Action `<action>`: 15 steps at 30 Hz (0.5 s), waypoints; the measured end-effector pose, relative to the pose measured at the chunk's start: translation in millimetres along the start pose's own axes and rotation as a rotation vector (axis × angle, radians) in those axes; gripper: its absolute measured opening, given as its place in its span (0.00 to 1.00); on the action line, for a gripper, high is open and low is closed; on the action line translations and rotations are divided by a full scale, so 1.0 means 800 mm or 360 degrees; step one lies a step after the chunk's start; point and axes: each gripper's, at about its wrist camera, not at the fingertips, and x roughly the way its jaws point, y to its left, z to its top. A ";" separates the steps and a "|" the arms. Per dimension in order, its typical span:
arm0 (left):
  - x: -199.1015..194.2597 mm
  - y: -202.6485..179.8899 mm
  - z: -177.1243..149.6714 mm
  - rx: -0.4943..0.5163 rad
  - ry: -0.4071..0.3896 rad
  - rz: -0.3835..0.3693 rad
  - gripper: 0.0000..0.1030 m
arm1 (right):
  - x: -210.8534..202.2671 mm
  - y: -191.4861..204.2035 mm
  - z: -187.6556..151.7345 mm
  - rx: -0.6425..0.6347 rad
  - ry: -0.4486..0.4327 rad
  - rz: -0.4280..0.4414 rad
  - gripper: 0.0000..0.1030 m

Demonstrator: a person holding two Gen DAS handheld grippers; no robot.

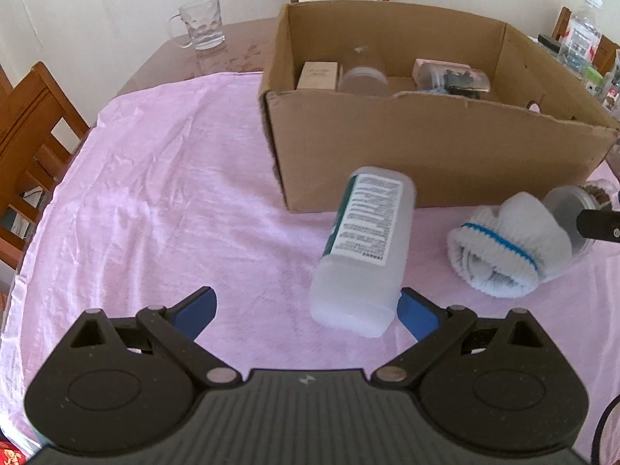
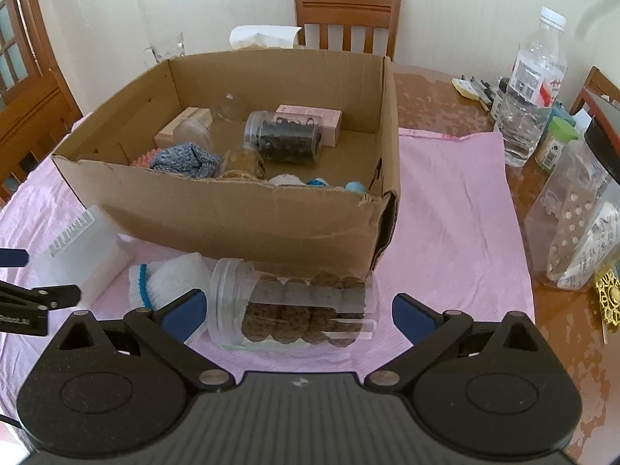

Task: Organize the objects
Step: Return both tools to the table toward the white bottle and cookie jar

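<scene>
Bottle (image 1: pixel 364 248) of frosted white plastic lies on its side on the pink cloth (image 1: pixel 155 193), its long axis running away from the left tool (image 1: pixel 306 310) toward the near wall of the cardboard box (image 1: pixel 426 155), base end nearest the tool and the printed label facing up. The left tool's blue-tipped fingers are spread wide — the right one just beside the bottle's base, the left one well apart from it, nothing gripped.

Beside the bottle, to its right, sits one rolled white glove (image 1: pixel 507 248) with a blue stripe, and just beyond that one clear jar (image 2: pixel 294 306) of brown lumps, also on its side. The jar's long axis runs crosswise in front of the box, its mouth end toward the glove. The right tool (image 2: pixel 298 310) stands released too, its fingers straddling the jar from either end without closing on it.

Inside the box I count two small cartons, one dark-filled jar lying down, a grey-blue knitted bundle and several other bits too hidden to name.

The surface is a glossy brown one, the cloth covering most of it. One glass mug (image 1: pixel 197 23) stands on the bare wood behind the box; one water bottle (image 2: pixel 531 97) and a cluster of containers stand off to the right. Wooden chairs (image 2: pixel 347 15) ring the surface against a pale wall.
</scene>
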 end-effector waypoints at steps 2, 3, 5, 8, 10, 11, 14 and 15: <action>0.002 0.007 -0.001 -0.0007 0.0006 0.0020 0.96 | 0.002 -0.001 0.000 0.0004 0.0009 -0.0007 1.00; 0.003 0.010 0.000 -0.0011 0.0007 0.0026 0.96 | 0.003 -0.002 0.000 0.0011 0.0013 -0.0005 1.00; 0.004 0.019 0.000 -0.0029 0.0008 0.0036 0.96 | 0.003 -0.004 -0.001 0.0023 0.0020 -0.0005 1.00; 0.008 0.031 0.002 -0.0050 0.0013 0.0077 0.96 | 0.004 -0.005 -0.002 0.0026 0.0032 -0.0024 1.00; 0.010 0.038 0.003 -0.0064 0.0016 0.0093 0.96 | 0.004 -0.006 -0.003 0.0037 0.0040 -0.0022 1.00; 0.012 0.041 0.005 -0.0073 0.0017 0.0100 0.96 | 0.004 -0.007 -0.003 0.0041 0.0043 -0.0022 1.00; 0.017 0.048 0.010 -0.0089 0.0010 0.0120 0.96 | 0.004 -0.008 -0.002 0.0046 0.0045 -0.0030 1.00; 0.018 0.050 0.011 -0.0090 0.0006 0.0131 0.96 | 0.004 -0.008 -0.002 0.0046 0.0047 -0.0031 1.00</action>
